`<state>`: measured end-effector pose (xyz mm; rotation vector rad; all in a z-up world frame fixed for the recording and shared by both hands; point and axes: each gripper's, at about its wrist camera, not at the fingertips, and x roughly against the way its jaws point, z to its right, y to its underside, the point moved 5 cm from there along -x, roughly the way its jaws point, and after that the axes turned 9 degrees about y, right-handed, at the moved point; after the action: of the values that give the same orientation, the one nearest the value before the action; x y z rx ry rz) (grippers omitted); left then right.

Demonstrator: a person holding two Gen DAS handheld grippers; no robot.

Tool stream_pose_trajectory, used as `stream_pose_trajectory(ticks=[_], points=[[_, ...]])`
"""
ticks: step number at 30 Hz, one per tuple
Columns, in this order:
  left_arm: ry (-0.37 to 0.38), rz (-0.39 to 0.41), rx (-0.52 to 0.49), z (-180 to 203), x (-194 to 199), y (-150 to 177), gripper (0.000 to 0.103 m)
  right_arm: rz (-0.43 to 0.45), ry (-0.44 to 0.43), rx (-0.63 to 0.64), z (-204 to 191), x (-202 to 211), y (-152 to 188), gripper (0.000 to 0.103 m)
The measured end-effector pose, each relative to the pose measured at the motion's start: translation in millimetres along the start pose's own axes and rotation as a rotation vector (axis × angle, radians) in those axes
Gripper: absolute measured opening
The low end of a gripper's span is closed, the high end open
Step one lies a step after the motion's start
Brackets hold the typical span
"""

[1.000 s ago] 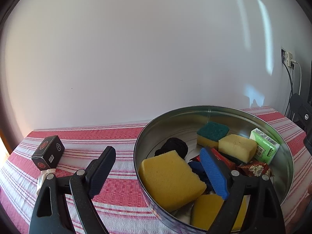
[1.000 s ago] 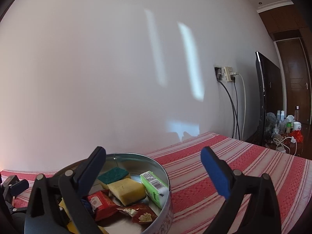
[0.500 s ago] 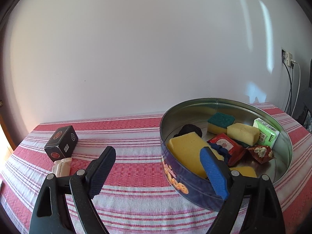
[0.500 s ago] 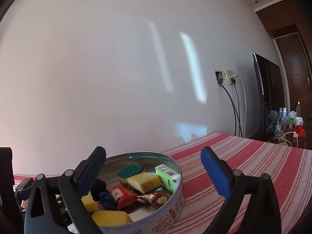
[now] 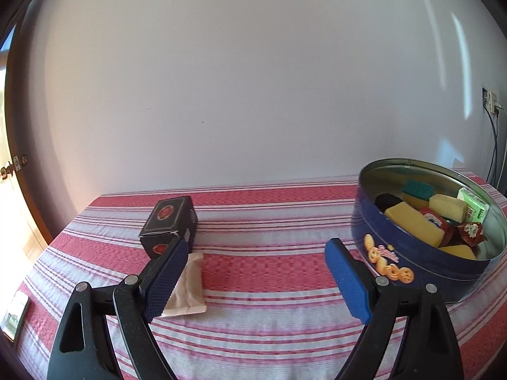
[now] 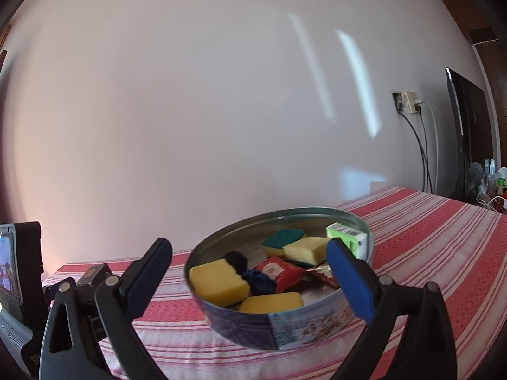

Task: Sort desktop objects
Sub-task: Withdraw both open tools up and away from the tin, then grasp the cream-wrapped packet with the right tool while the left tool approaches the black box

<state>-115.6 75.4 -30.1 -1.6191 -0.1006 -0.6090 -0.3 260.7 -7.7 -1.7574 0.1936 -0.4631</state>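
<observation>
A round blue cookie tin (image 5: 412, 253) (image 6: 272, 326) stands on the red-striped cloth, filled with yellow sponges (image 6: 218, 281), a green box (image 6: 347, 240), red packets and dark balls. In the left wrist view a black box (image 5: 169, 221) and a beige sachet (image 5: 188, 281) lie left of the tin. My left gripper (image 5: 256, 278) is open above the cloth, its left finger over the sachet, holding nothing. My right gripper (image 6: 250, 281) is open in front of the tin, empty.
A white wall runs behind the table. A wall socket with cables (image 6: 408, 101) and a dark screen (image 6: 465, 133) stand at the right. A small device with a screen (image 6: 12, 269) sits at the far left of the right wrist view, and a flat item (image 5: 14, 316) lies at the cloth's left edge.
My left gripper has swung left, away from the tin, bringing the black box and sachet near its left finger. My right gripper has turned left, so the tin is now centred between its fingers.
</observation>
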Motion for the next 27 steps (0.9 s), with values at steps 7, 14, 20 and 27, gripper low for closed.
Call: stream_pose_trajectory(ticks=[7,14,20,27], points=[[-0.089,0.007,0.029,-58.5,-3.5,-0.9,0.09,-0.04,-0.093,0.046,-56.0,6.0,17.1,0.099],[-0.16,-0.026,0.101,-114.3,-15.8,0.6,0.09,-0.081,-0.163,0.103,-104.9,7.1,30.8,0.099],[-0.202,-0.036,0.118,-147.1,-27.9,-1.5,0.09,-0.123,-0.205,0.108,-134.7,1.8,41.0,0.099],[-0.24,-0.048,0.188,-187.6,-37.4,-0.5,0.09,-0.18,-0.247,0.146,-169.9,-6.4,55.9,0.099]])
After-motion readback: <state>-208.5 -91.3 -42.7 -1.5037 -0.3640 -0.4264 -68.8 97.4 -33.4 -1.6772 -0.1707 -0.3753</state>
